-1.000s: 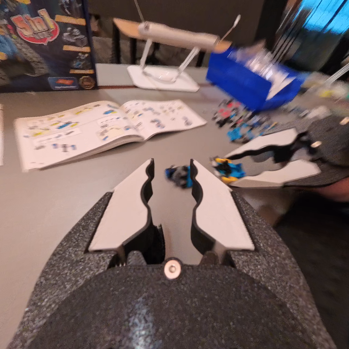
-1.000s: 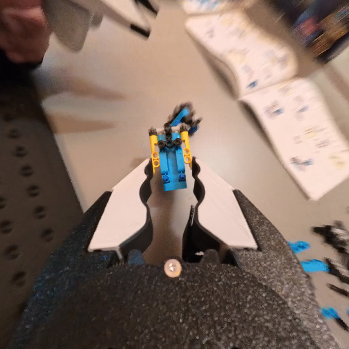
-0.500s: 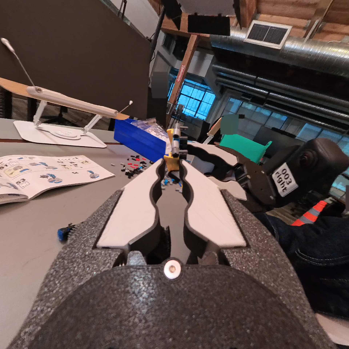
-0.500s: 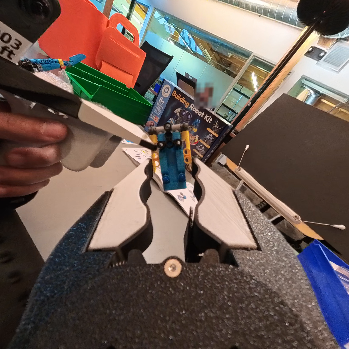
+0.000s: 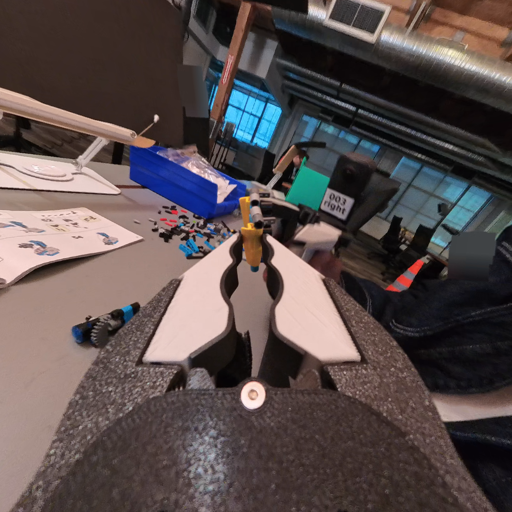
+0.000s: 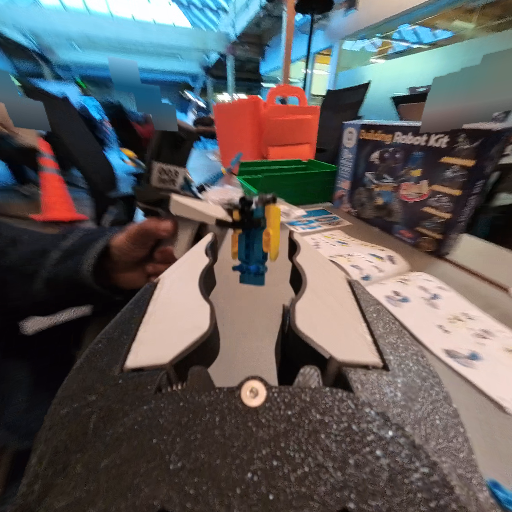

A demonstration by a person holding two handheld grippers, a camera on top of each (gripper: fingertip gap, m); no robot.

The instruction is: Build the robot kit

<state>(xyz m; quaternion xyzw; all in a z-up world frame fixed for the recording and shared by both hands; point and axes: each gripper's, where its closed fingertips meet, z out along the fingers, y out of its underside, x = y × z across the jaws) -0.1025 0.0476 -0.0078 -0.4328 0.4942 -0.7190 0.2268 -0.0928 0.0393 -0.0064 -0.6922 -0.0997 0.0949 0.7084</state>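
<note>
Fingers (image 5: 250,249): left pinches blurred brick model (image 6: 253,238) | right parted

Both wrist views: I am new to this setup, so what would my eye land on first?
The yellow and blue brick assembly, held up in the air, pinched at the tips of the left gripper, while the right gripper faces it with jaws open, not gripping it. Next come the scatter of loose pieces beside the blue bin, and the open instruction booklet left of them.
</note>
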